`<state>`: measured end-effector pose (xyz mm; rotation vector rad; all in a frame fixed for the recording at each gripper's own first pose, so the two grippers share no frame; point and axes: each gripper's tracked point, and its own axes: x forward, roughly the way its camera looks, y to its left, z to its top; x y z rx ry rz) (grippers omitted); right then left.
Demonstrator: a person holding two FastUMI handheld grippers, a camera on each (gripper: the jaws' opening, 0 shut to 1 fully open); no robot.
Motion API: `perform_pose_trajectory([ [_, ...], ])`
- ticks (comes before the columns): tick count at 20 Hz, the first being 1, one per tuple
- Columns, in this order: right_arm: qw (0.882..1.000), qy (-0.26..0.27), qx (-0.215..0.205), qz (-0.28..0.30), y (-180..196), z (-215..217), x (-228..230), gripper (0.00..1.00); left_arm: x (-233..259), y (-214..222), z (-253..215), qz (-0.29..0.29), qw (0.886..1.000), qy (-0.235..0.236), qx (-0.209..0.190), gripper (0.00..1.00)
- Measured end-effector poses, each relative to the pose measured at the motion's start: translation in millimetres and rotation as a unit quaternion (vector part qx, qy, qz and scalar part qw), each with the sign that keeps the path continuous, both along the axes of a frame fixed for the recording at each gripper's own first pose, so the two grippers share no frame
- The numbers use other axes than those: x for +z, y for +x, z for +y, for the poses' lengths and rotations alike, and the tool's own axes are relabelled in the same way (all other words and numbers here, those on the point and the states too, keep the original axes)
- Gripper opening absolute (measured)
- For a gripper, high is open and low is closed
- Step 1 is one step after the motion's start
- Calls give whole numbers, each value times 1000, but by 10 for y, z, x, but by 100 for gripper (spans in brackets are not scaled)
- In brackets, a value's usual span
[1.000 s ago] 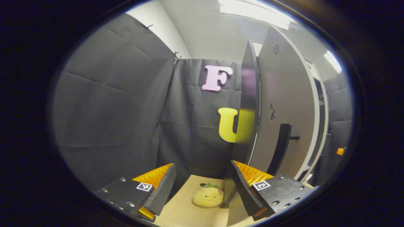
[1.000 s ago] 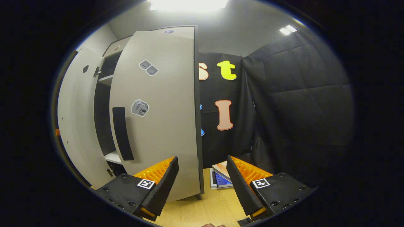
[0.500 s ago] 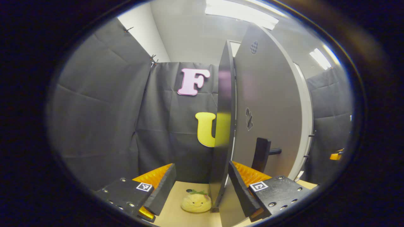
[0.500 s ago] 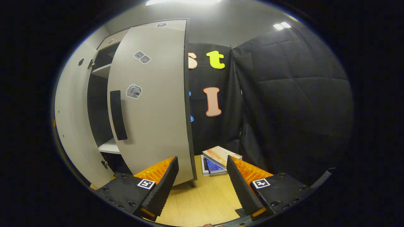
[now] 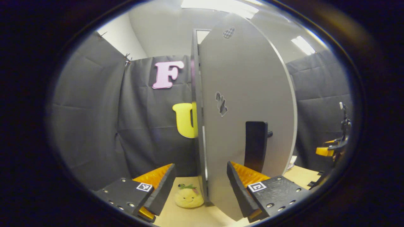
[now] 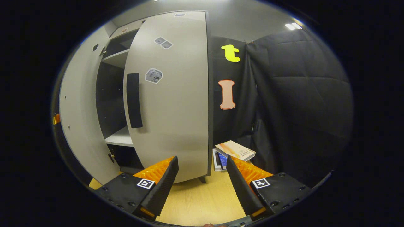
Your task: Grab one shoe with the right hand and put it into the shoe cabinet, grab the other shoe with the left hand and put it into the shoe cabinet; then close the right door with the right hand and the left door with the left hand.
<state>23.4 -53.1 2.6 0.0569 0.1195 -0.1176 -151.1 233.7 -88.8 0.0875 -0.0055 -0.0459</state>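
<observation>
- Closing the two doors looks like the step in hand, and the chief risk is a finger catching a door's edge instead of its face, which would jam the swing or push the cabinet across the worktop (image 6: 202,201).
- Left gripper (image 5: 200,186): its fingers stand apart with nothing between their pads. The left door (image 5: 246,104) rises straight ahead, its near edge falling in the gap between the fingers and its broad face running off behind the right-hand finger (image 5: 240,186). The dark handle (image 5: 255,146) stands just above that finger.
- If this gripper pushes forward as it is, the door's edge could wedge between the fingers; a push on the face near the handle looks safer.
- A yellow plush toy (image 5: 188,197) lies on the worktop just beside the door's foot, on its far side; a door swung back that way could strike it.
- Right gripper (image 6: 202,186): fingers spread, holding nothing. The right door (image 6: 172,94) stands ajar above the left-hand finger (image 6: 164,183), with dark shelves (image 6: 121,137) showing in the opening beside it.
- Books (image 6: 233,151) lie on the worktop beside that door's hinge edge, just behind the right-hand finger.
- The shoes cannot be made out in the dark cabinet.
</observation>
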Motion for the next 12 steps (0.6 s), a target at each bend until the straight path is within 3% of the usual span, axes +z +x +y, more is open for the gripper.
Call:
perform_pose_trajectory([
  [3, 1000, 14, -4, 8, -29, -96, -112, 96, 51, 124, -216, -6, 1000, -19, 20, 89],
  [9, 998, 32, -55, 27, -254, -556, -456, 96, -133, 526, -1107, 18, 999, -37, -26, 90],
  [12, 996, 40, -67, 32, -425, -668, -548, 96, -163, 722, -1272, 11, 1000, -8, 6, 93],
])
